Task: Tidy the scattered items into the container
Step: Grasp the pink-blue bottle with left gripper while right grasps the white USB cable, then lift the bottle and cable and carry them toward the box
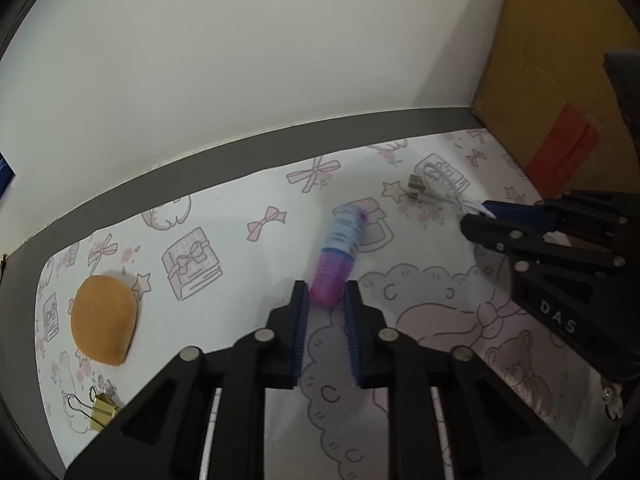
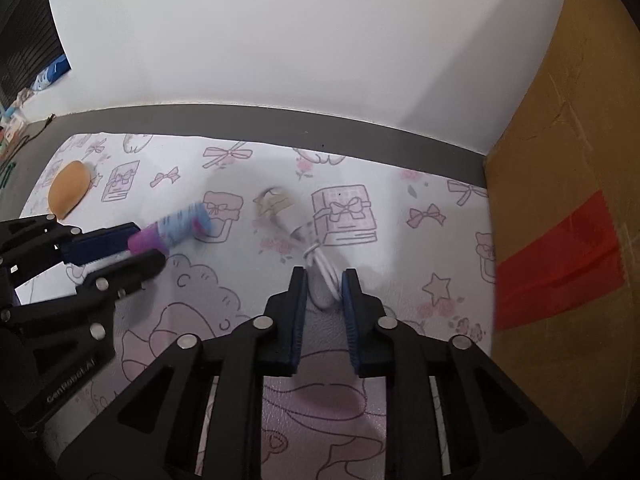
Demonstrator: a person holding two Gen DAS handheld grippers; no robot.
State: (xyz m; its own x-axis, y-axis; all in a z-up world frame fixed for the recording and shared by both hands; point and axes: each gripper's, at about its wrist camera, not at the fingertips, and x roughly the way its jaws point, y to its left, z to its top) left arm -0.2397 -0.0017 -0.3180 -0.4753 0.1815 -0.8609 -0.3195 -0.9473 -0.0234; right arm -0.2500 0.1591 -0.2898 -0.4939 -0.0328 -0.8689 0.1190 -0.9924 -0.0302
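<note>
My left gripper (image 1: 326, 294) is shut on the purple cap end of a blue-and-purple tube (image 1: 340, 252), blurred, just above the patterned mat; it also shows in the right wrist view (image 2: 172, 232). My right gripper (image 2: 324, 284) is shut on a white cable (image 2: 320, 264) whose metal plug end (image 2: 276, 202) trails ahead; the cable also shows in the left wrist view (image 1: 440, 188). The cardboard box (image 2: 560, 200) stands at the right, also in the left wrist view (image 1: 552, 80).
An orange-brown oval pad (image 1: 105, 326) lies at the mat's left, with a gold binder clip (image 1: 100, 410) near the front left. A white wall and grey table strip run behind the mat (image 1: 240, 248). Clutter sits far left (image 2: 16, 120).
</note>
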